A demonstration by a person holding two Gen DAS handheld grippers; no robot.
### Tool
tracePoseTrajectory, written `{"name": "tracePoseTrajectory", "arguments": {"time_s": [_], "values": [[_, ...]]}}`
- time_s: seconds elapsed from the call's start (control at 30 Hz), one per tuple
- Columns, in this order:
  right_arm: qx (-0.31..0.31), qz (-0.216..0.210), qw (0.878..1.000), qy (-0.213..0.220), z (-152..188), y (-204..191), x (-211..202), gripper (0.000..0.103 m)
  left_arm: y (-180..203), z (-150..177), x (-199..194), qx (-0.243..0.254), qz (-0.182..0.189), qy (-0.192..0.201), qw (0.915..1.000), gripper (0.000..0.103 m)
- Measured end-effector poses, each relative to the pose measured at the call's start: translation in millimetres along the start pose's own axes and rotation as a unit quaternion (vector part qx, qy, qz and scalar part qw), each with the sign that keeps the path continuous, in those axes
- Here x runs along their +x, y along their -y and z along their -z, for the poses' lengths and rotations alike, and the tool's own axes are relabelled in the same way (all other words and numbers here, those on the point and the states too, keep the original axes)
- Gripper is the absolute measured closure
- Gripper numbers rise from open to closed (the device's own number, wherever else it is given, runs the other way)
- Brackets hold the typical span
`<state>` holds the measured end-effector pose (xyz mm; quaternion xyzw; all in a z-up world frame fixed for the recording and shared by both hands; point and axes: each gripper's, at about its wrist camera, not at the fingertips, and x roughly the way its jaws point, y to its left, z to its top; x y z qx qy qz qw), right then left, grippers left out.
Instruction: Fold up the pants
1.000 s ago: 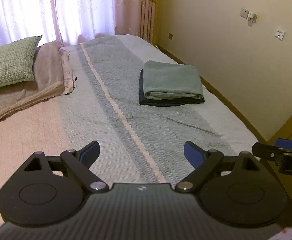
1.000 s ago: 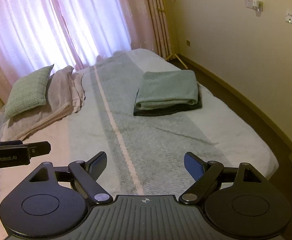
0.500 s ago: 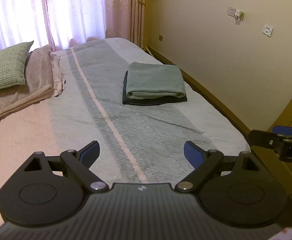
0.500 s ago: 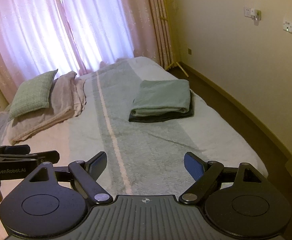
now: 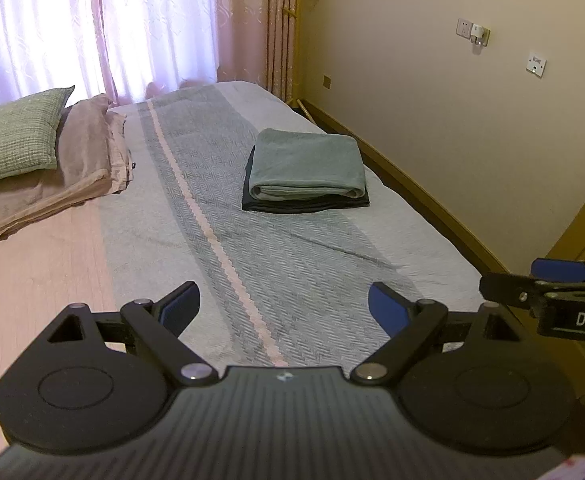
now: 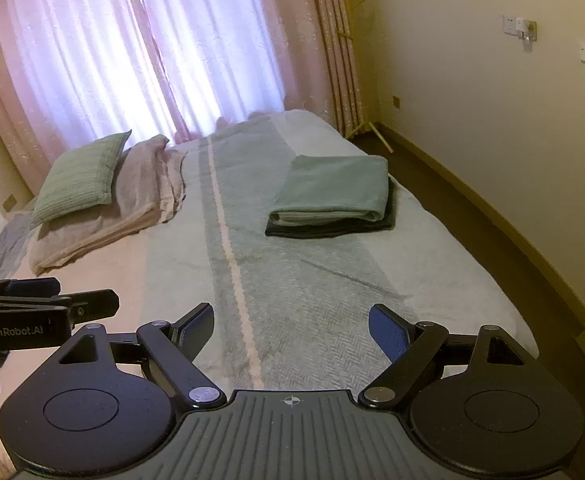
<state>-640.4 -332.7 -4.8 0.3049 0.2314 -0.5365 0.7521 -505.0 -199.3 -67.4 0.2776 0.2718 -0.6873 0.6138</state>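
Over the last second both claws had drawn back from the bed, and the folded pile shrank in each view and sat farther up the frame. The left claw was spread wide and held nothing; the right claw was likewise wide and empty. Each hung over the near end of the bed, well apart from the pile.

The pants lay on the right half of the bed as a neat, squarish, sage-green bundle, rounded fold facing the cameras, resting on a dark cloth also folded flat. With both claws clear and the bundle square, the fold looked finished, or nearly so; the retreat read as a closing move.

The pants looked soft and thick, with a matte nap. The bedspread had a woven herringbone texture in grey-green bands with a thin pale stripe and one shallow crease near the pile. At the head lay a nubbly green pillow on a limp pink blanket. Sheer curtains glowed behind.
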Motion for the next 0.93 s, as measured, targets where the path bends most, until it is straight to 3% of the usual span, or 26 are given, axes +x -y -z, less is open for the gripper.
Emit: {"name": "tracePoseTrajectory", "arguments": {"time_s": [0.5, 0.93], "values": [[0.001, -0.02, 1.0, -0.008, 2.0, 30.7, -0.9, 0.021, 28.4, 8.6, 0.7, -0.008, -0.013, -0.004, 0.9999, 0.014], [0.011, -0.018, 1.0, -0.004, -8.4, 40.6, 5.5, 0.021, 32.9, 2.3, 11.7, -0.006, 0.0, -0.005, 1.0, 0.012]]}}
